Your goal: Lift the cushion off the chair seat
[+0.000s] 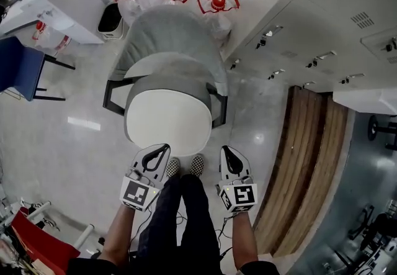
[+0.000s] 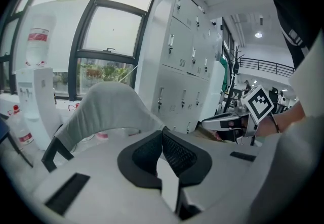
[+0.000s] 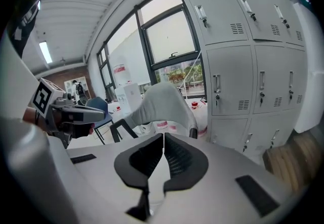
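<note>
I hold my left gripper (image 1: pixel 162 151) and right gripper (image 1: pixel 227 152) closed, empty, before the cushion (image 1: pixel 169 120), ready to grip both front corners.

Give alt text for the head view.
A white cushion lies untouched on the grey chair. At its near edge hover the left hand-held gripper and right hand-held gripper, both shut and empty, the person's shoes between them.
</note>
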`<act>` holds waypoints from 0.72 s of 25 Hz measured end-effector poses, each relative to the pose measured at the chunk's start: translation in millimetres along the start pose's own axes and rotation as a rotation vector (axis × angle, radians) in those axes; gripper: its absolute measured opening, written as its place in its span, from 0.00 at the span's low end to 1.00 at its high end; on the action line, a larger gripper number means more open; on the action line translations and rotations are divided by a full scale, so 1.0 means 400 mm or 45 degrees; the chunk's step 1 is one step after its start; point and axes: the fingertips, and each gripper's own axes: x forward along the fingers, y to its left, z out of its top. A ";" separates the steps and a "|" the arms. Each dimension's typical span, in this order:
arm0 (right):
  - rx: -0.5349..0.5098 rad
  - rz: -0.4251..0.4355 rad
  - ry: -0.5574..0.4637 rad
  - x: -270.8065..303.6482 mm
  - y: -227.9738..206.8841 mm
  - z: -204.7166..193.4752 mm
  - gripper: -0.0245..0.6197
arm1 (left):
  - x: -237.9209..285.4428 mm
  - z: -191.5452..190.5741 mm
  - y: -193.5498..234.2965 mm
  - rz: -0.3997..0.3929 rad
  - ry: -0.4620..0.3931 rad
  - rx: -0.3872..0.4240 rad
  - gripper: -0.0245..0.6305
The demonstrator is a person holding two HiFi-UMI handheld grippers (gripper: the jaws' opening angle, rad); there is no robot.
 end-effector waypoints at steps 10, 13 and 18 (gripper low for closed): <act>0.030 0.014 0.060 0.100 -0.050 -0.172 0.08 | 0.068 -0.191 0.013 -0.022 0.119 -0.018 0.07; 0.052 0.015 0.074 0.132 -0.066 -0.226 0.08 | 0.091 -0.227 0.028 -0.002 0.061 -0.035 0.07; 0.064 0.021 0.097 0.178 -0.087 -0.309 0.08 | 0.129 -0.295 0.042 0.012 0.051 -0.042 0.07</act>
